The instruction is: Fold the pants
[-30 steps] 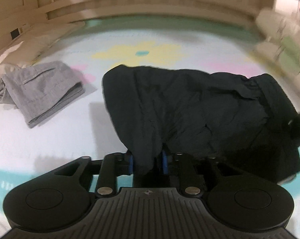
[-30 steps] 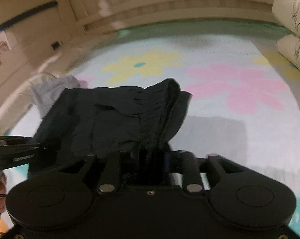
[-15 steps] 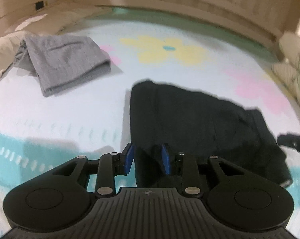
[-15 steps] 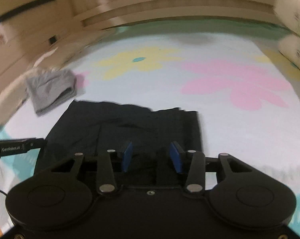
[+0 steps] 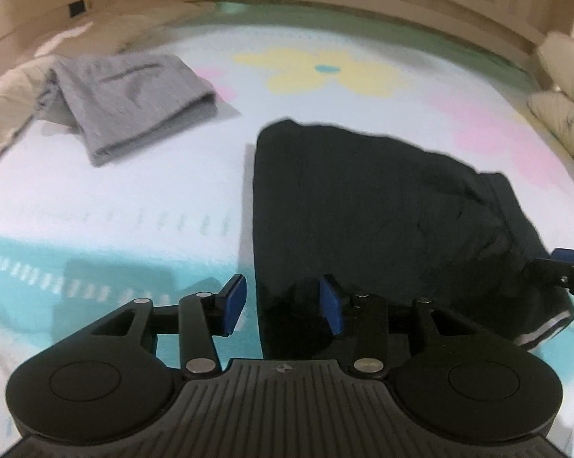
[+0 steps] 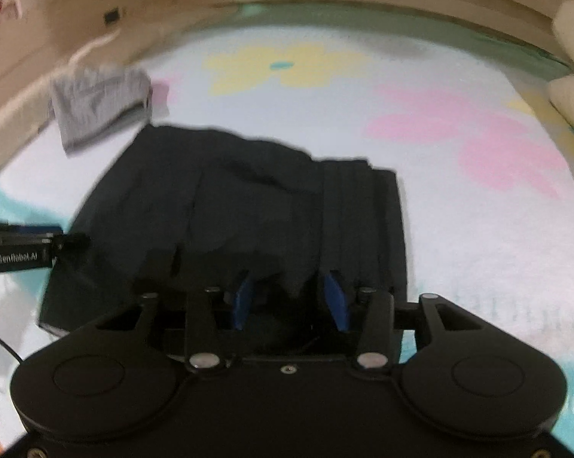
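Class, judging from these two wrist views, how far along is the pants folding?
Done: the black pants lie folded on the bedspread, beside folded grey pants. In hand: nothing; left gripper and right gripper have open jaws. Left: perhaps tidying.

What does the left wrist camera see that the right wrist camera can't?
Only the left wrist view shows the right gripper poking in from the edge. Only the right wrist view shows the left gripper with its white lettering. Both show the black pants lying folded on the flowered bedsheet, the folded grey pants behind, and open blue fingers.
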